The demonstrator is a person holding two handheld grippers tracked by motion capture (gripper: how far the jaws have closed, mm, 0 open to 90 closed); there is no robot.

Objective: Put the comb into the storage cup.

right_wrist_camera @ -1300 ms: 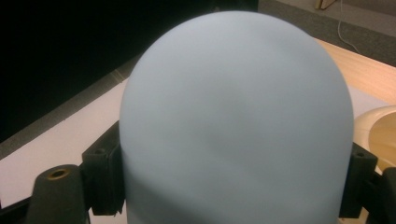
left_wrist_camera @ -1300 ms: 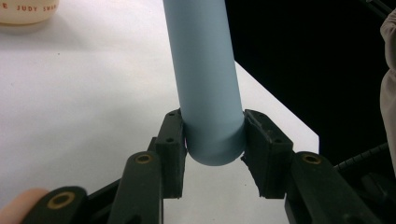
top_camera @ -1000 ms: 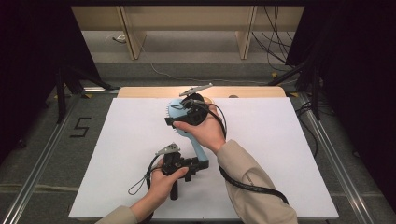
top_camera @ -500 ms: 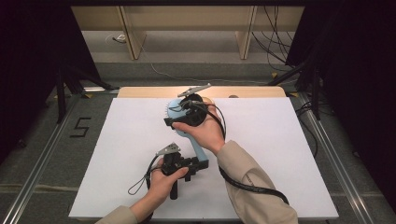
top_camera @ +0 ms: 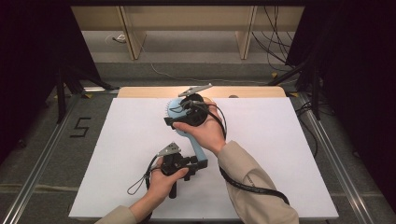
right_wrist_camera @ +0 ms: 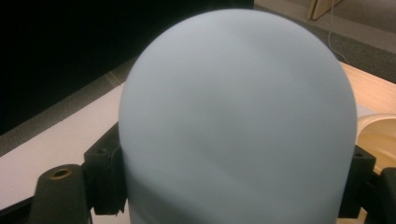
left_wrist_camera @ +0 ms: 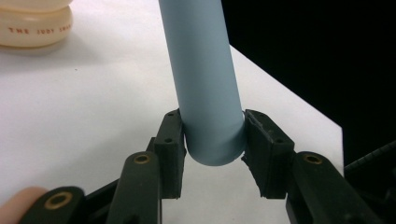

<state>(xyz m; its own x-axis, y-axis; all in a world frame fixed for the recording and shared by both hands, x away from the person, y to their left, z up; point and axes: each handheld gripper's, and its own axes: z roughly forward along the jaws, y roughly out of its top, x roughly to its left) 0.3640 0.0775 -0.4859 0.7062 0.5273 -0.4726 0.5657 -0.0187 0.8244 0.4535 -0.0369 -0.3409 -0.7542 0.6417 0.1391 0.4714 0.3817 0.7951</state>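
A light blue hairbrush lies between my two grippers over the white table sheet [top_camera: 116,154]. Its round bristled head [top_camera: 173,108] points to the far side and its handle [top_camera: 196,148] runs toward the near side. My left gripper [top_camera: 200,164] is shut on the rounded end of the handle [left_wrist_camera: 205,84], with one pad on each side, and this gripper [left_wrist_camera: 212,140] sits just above the sheet. My right gripper [top_camera: 190,113] is shut on the head, whose smooth back [right_wrist_camera: 233,116] bulges between that gripper's [right_wrist_camera: 233,184] pads.
A cream round container [left_wrist_camera: 32,23] with printed letters stands on the sheet beyond the handle; its rim [right_wrist_camera: 376,133] is next to the brush head. A wooden strip [top_camera: 140,92] borders the far edge. Cables trail from both grippers.
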